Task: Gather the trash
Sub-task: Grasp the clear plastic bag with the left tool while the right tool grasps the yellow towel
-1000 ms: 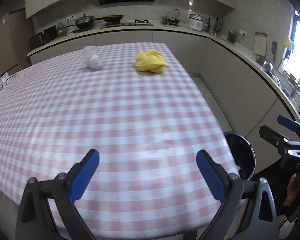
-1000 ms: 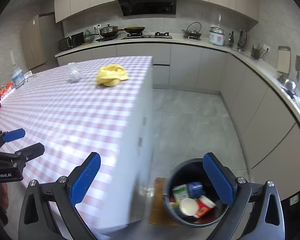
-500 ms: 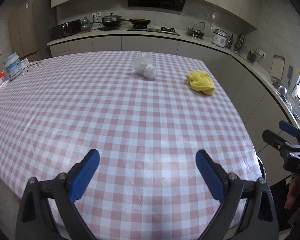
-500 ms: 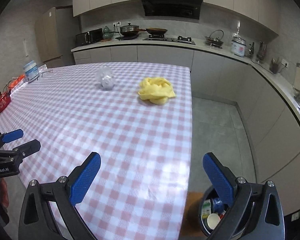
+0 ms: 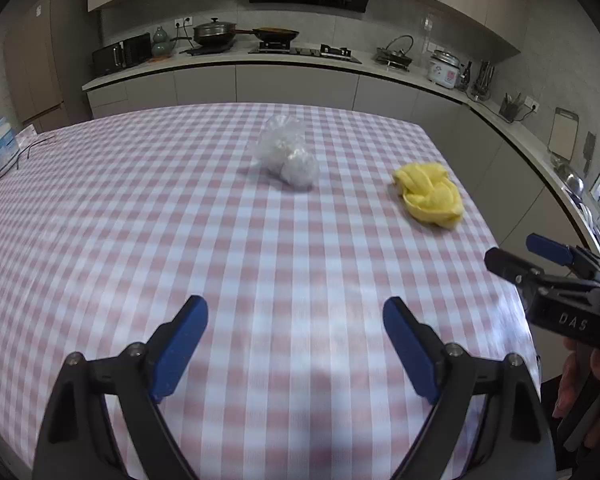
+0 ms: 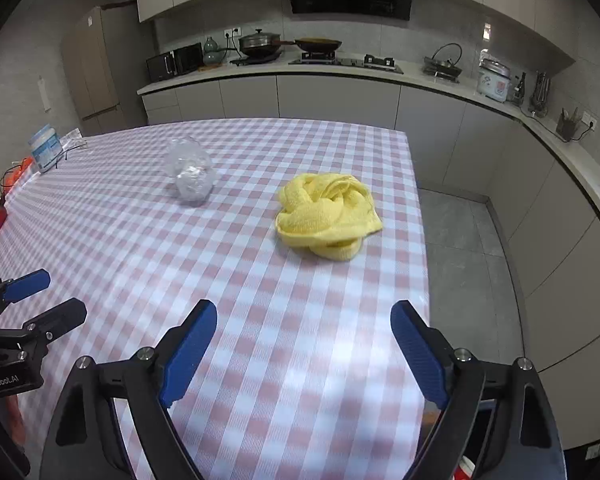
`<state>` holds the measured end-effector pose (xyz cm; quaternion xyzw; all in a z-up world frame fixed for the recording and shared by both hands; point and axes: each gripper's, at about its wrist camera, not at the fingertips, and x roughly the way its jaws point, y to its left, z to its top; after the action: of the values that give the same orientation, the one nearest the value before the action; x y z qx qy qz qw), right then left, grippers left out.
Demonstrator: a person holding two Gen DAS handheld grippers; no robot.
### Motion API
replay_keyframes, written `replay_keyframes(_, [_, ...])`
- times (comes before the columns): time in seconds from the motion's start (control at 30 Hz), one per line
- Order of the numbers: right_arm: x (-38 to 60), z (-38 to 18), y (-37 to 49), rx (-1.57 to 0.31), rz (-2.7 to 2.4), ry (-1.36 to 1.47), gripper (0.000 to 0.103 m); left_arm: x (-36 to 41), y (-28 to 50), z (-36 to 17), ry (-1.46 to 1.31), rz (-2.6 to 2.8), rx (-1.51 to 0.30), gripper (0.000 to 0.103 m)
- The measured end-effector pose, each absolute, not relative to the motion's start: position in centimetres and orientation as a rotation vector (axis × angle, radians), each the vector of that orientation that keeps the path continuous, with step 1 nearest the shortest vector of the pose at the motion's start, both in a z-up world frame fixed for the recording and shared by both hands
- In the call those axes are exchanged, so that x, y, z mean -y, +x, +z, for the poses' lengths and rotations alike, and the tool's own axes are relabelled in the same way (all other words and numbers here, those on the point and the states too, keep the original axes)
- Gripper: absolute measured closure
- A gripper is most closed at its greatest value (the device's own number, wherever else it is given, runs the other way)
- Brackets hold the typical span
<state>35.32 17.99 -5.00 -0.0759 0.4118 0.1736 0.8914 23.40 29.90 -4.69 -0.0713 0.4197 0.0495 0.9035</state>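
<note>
Our left gripper [image 5: 296, 344] and right gripper [image 6: 304, 346] hover wide, empty, jaws narrowing. The crumpled clear plastic [image 5: 288, 156] lies beside the yellow cloth [image 6: 328, 216] on the checked table [image 5: 140, 220]; closing early risks missing the slippery plastic.

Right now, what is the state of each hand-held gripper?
Left hand-held gripper: jaws closing, nothing between them, holds nothing.
Right hand-held gripper: jaws closing, nothing between them, holds nothing.
</note>
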Motion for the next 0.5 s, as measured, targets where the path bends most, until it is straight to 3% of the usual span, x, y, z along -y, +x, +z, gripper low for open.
replay_keyframes(0.23, [-20.0, -8.7, 43.3, -0.955, 0.377, -0.17, 0.015, -29.3, 31.5, -6.9, -0.134, 0.094, -0.929, 0.013])
replay_keyframes(0.5, [-20.5, -10.0, 50.1, -0.967, 0.409, -0.131, 0.029, -30.4, 38.3, -8.5, -0.181, 0.128, -0.94, 0.014])
